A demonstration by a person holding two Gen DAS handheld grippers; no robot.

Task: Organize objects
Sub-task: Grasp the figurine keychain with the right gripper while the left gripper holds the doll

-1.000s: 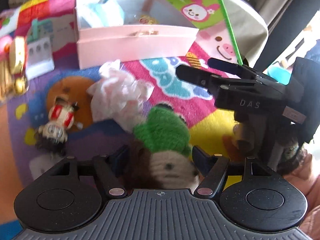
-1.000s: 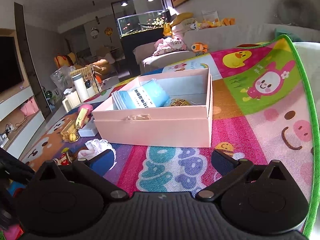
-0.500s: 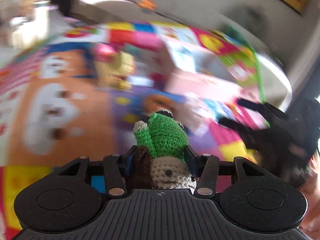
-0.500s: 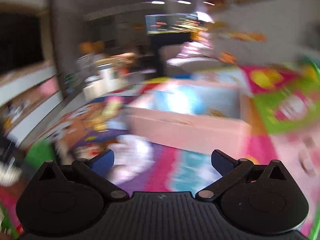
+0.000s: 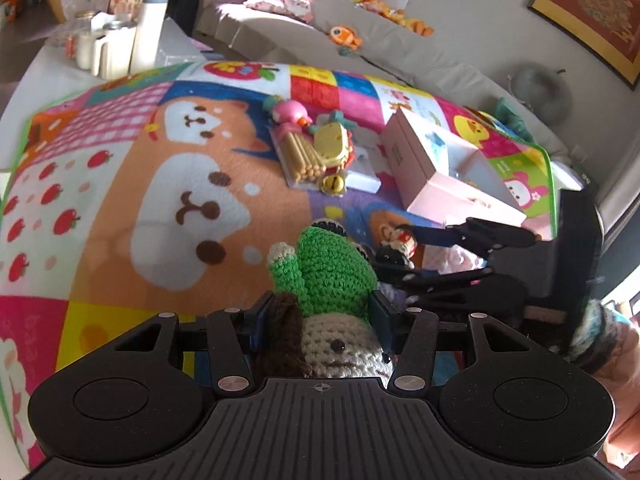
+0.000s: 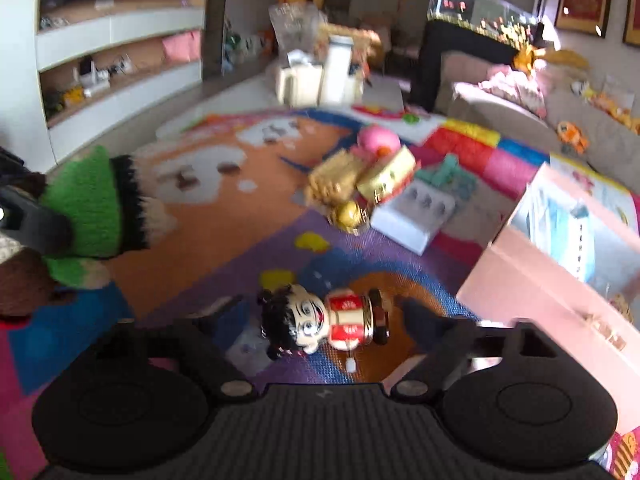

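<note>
My left gripper [image 5: 320, 312] is shut on a crocheted doll with a green hat [image 5: 326, 280] and holds it above the play mat [image 5: 160, 184]. The doll also shows at the left of the right wrist view [image 6: 88, 216]. My right gripper [image 6: 324, 316] is open, its fingers on either side of a small red-and-white figurine with black hair [image 6: 320, 322] lying on the mat. In the left wrist view the right gripper [image 5: 460, 256] hangs over that figurine [image 5: 396, 242]. A pink open box [image 5: 448, 176] with a blue packet inside sits to the right.
A pile of yellow and pink toys [image 5: 320, 152] and a white blister tray [image 6: 416, 212] lie on the mat behind the figurine. The pink box [image 6: 560, 272] stands close to my right gripper's right side. A grey sofa [image 5: 360, 40] lies beyond the mat.
My left gripper closed on the crocheted doll and lifted it off the mat. My right gripper swung left and down from facing the pink box to straddle the figurine.
</note>
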